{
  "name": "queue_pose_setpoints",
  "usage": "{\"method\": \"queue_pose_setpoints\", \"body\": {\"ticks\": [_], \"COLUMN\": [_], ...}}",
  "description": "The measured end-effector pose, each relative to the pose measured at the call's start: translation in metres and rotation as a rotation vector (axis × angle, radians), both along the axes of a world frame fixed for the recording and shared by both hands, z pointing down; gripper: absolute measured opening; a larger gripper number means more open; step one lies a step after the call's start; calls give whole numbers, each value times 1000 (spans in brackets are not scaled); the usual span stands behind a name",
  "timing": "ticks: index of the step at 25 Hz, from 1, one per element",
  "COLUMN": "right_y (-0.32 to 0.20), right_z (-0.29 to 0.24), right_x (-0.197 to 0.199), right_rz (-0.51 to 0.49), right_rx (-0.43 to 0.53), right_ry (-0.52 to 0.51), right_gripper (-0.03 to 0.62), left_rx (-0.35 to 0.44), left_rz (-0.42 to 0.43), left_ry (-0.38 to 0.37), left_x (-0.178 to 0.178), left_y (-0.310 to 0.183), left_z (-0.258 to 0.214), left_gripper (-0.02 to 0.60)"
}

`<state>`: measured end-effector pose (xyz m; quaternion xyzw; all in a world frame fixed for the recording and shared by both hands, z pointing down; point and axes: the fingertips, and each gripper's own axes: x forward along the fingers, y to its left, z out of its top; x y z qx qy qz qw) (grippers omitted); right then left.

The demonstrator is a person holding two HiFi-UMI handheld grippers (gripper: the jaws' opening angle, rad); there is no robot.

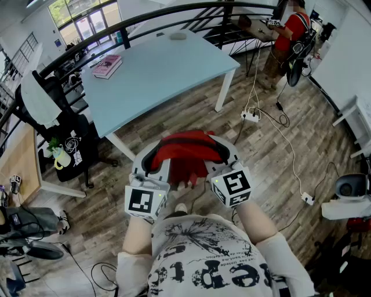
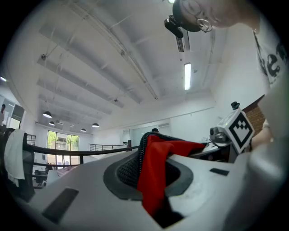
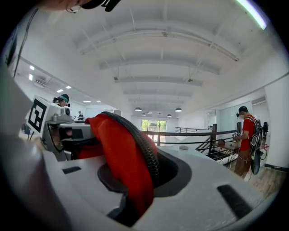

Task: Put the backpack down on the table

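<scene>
Backpack point(image 1: 186, 152): red, held up between the two claws close in front of the person, over the wooden floor point(image 1: 272, 168); not on the table.
Left claw point(image 2: 151, 178): clenched on a fold of the backpack's red cloth and its black mesh edge.
Right claw point(image 3: 135, 178): clenched on red cloth beside a black ribbed edge.
Table point(image 1: 168, 66): pale blue, farther off than the backpack and apart from it.
Book point(image 1: 107, 66): pink, lying flat near the table's left end.
Power strip point(image 1: 250, 115): white, on the floor right of the table's near-right leg.
Person point(image 1: 291, 28): in a red top, standing far right by the dark railing point(image 1: 174, 11).
</scene>
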<state>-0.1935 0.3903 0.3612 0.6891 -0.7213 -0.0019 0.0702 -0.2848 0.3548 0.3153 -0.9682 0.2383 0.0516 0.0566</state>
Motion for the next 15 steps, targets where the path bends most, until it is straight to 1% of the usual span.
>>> {"method": "queue_pose_setpoints", "body": {"ticks": [3, 7, 15], "right_y": [-2, -10, -46], "right_z": [4, 7, 14], "right_x": [-6, -11, -20], "right_rz": [-7, -18, -13], "right_rx": [0, -8, -6], "right_ry": [1, -2, 4], "right_gripper": [80, 80, 81], "left_rx": [-26, -40, -50], "left_rz": [7, 2, 28], "left_ry": [-4, -8, -12], "left_x": [-5, -10, -20], "left_y": [-1, -9, -44], "left_z": [5, 7, 17], "left_gripper": [55, 55, 55]}}
